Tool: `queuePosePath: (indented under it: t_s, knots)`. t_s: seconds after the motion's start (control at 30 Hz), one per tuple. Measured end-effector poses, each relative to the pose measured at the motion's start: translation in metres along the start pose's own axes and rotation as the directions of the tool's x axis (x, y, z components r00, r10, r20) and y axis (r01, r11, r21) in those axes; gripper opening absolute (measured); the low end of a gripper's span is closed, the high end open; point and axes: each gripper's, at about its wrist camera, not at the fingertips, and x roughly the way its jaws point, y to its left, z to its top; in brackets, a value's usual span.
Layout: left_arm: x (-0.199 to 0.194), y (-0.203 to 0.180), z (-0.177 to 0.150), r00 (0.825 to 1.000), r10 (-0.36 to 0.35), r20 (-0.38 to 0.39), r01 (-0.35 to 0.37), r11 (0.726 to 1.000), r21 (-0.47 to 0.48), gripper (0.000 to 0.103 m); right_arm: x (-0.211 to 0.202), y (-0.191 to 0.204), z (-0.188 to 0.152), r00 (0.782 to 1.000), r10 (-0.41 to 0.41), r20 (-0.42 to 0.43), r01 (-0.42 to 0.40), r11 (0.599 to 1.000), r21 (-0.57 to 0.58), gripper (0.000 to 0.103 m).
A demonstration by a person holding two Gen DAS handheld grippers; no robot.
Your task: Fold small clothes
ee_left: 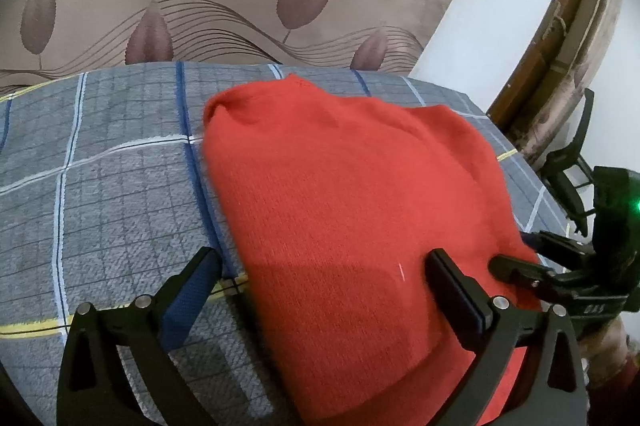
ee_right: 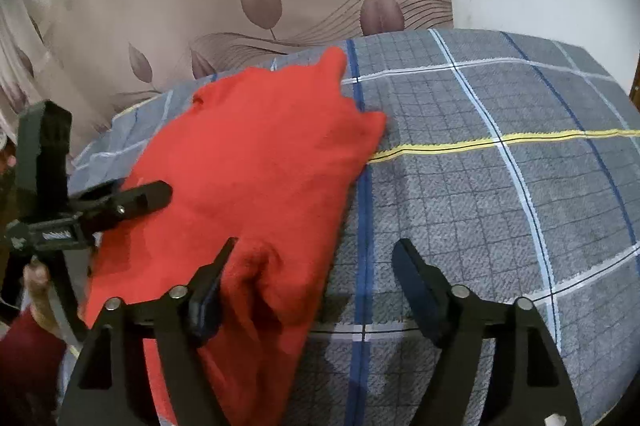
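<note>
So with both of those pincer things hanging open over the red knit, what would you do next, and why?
Probably lower the right tool and close it on the near edge of the red knit, since its left finger is already at the cloth. Both tools are open and hold nothing: the left tool straddles the knit's left edge. The knit lies bunched on the checked blanket, so it likely needs another fold.

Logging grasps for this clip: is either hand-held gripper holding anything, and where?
Nothing held: left hand-held gripper and right hand-held gripper gape open over the red knitted garment.
</note>
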Motion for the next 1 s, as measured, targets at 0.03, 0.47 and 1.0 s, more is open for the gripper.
queuePosePath:
  t_s: [0.03, 0.47, 1.0]
  knots:
    - [0.0, 0.0, 0.0, 1.0, 0.005, 0.0, -0.005, 1.0, -0.002, 0.103, 0.0, -0.004, 0.002, 1.0, 0.022, -0.001, -0.022, 1.0, 0.015, 0.077]
    - [-0.001, -0.003, 0.0, 0.999, 0.032, 0.0, -0.032, 0.999, 0.009, 0.103, 0.023, -0.009, 0.03, 0.993, 0.113, -0.034, -0.112, 0.993, 0.031, 0.088]
    - [0.0, 0.0, 0.0, 1.0, 0.017, -0.007, -0.017, 1.0, -0.003, 0.103, 0.004, -0.03, 0.031, 0.987, 0.131, 0.091, -0.14, 0.984, 0.106, 0.095]
